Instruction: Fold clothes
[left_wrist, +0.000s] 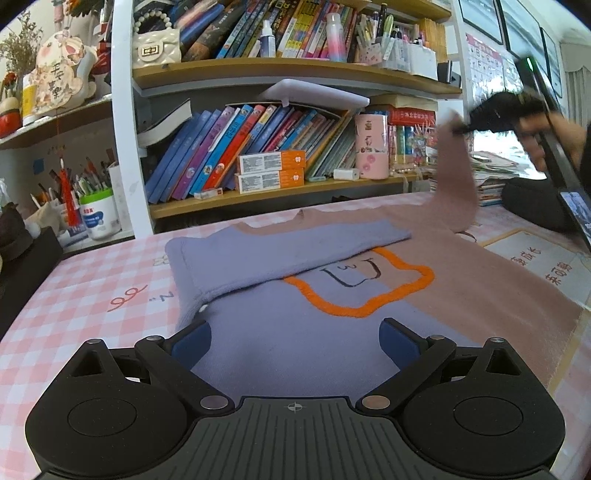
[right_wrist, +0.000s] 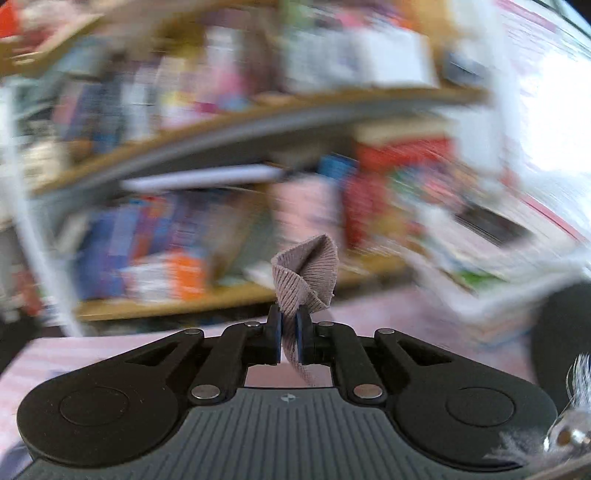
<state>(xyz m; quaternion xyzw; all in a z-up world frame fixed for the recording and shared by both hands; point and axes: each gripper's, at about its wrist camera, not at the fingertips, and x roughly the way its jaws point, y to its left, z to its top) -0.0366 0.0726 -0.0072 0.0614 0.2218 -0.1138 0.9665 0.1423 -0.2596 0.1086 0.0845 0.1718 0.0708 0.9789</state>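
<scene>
Crowded bookshelf (left_wrist: 295, 74) behind pink checked tabletop (left_wrist: 92, 280). Two-tone sweater (left_wrist: 332, 295) lies flat; lilac sleeve (left_wrist: 288, 247) folded across. Right gripper (right_wrist: 289, 332) pinches mauve sleeve cuff (right_wrist: 306, 273), raised at 2 o'clock. Left gripper (left_wrist: 295, 339) wide, empty. Advice: carry cuff toward 9 o'clock, lay flat.

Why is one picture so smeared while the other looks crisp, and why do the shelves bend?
Right wrist view: the background streaks with motion blur, yet the right hand-held gripper and the pinched pink sleeve stay sharp. Left wrist view: mostly sharp; only the lifted sleeve blurs. The fisheye lens curves the shelves.
</scene>
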